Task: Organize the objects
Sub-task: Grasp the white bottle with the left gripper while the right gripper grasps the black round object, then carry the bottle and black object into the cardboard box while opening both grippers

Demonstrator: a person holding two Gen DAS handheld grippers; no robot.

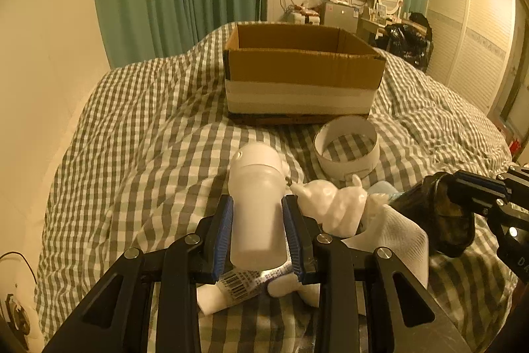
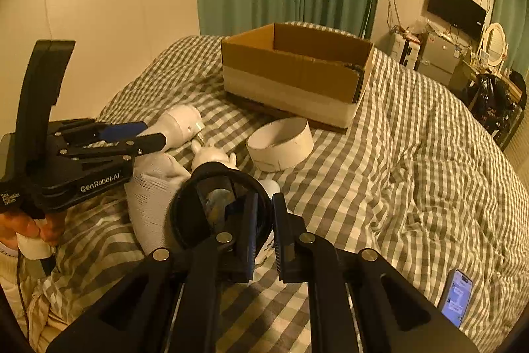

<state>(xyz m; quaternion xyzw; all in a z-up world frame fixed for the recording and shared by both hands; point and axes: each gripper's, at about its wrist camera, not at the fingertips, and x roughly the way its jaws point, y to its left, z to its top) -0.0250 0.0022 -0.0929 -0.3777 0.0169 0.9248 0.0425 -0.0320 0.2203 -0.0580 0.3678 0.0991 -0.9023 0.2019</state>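
In the left wrist view, lower centre, the left gripper (image 1: 258,230) is clenched on a white plastic bottle (image 1: 256,197) lying on the checked bedspread (image 1: 132,121). Right of it sit a white figurine (image 1: 334,207) and a white ring (image 1: 347,149), with the cardboard box (image 1: 301,71) above. At right, the right gripper (image 2: 263,232) pinches the rim of a black cup (image 2: 211,207).

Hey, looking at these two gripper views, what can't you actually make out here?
- Inside of the brown cardboard box: both views, its own walls hide the floor.
- Contents of the dark round container held by the right gripper: right wrist view, too dim.
- Text on the lit phone: right wrist view, too small.
- Barcoded tube: left wrist view, covered by the white plastic bottle and left gripper.
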